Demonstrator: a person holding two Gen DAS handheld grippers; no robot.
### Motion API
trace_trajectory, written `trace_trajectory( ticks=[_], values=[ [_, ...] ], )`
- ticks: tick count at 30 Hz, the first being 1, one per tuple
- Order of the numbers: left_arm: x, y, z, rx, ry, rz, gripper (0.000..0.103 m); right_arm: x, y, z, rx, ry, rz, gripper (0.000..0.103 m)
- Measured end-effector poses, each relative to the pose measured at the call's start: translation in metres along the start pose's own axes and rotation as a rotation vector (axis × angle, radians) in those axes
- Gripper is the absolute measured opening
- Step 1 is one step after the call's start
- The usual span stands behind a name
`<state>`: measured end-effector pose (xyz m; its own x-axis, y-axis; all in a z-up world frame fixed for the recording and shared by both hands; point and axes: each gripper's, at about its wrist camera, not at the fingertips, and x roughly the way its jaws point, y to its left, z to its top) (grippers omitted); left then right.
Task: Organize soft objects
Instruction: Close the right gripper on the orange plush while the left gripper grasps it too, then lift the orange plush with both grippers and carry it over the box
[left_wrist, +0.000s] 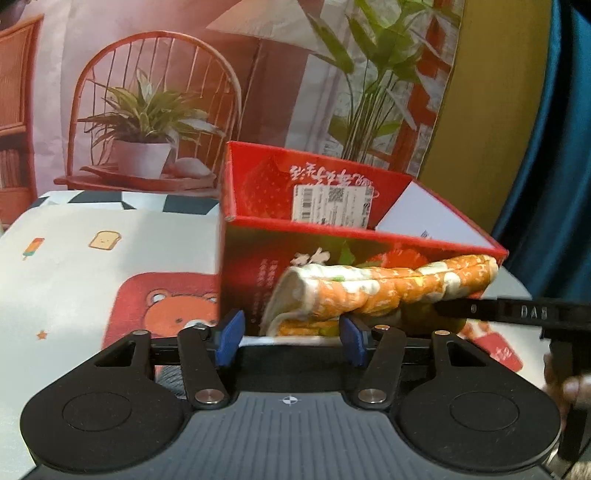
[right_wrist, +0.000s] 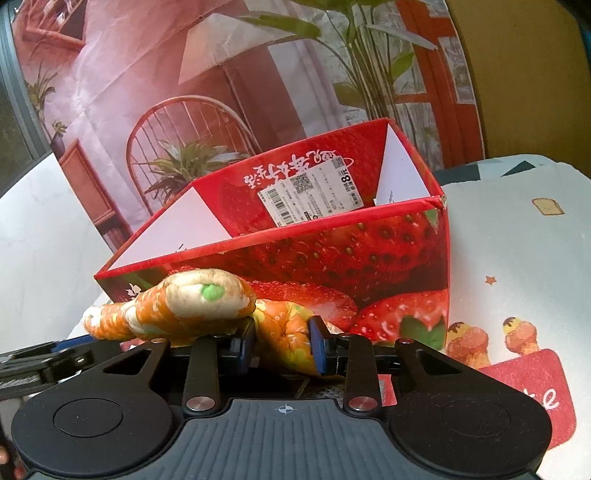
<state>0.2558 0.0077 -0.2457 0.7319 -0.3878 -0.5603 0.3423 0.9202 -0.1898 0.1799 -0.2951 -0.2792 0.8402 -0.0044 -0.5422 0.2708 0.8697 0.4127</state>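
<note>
A folded orange and white padded cloth (left_wrist: 388, 288) hangs in the air in front of a red strawberry box (left_wrist: 321, 236). My right gripper (right_wrist: 282, 349) is shut on one end of the cloth (right_wrist: 284, 332), close to the box front (right_wrist: 369, 266). My left gripper (left_wrist: 291, 338) is open, its blue fingers (left_wrist: 231, 336) wide apart just below the cloth's other end. The right gripper shows in the left wrist view (left_wrist: 498, 310) as a black bar reaching in from the right. The box top is open and its inside is partly hidden.
The box stands on a table with a cartoon-print cover (left_wrist: 92, 266) showing a bear and toast. A printed backdrop (left_wrist: 155, 92) with a chair and plants hangs behind. A blue curtain (left_wrist: 554, 147) is at the right.
</note>
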Motion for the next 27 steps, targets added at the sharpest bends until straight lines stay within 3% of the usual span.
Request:
trace_trajectory(
  ticks=[14, 20, 27],
  values=[
    [-0.004, -0.024, 0.019, 0.089, -0.084, -0.015, 0.053, -0.022, 0.020, 0.002, -0.160, -0.079, -0.003, 0.025],
    [-0.026, -0.028, 0.027, 0.102, -0.174, -0.025, 0.018, -0.041, 0.026, 0.007, -0.201, -0.161, -0.004, 0.024],
    [-0.056, -0.035, 0.050, 0.082, -0.302, -0.049, 0.018, -0.062, 0.035, 0.023, -0.223, -0.248, 0.034, 0.023]
  ],
)
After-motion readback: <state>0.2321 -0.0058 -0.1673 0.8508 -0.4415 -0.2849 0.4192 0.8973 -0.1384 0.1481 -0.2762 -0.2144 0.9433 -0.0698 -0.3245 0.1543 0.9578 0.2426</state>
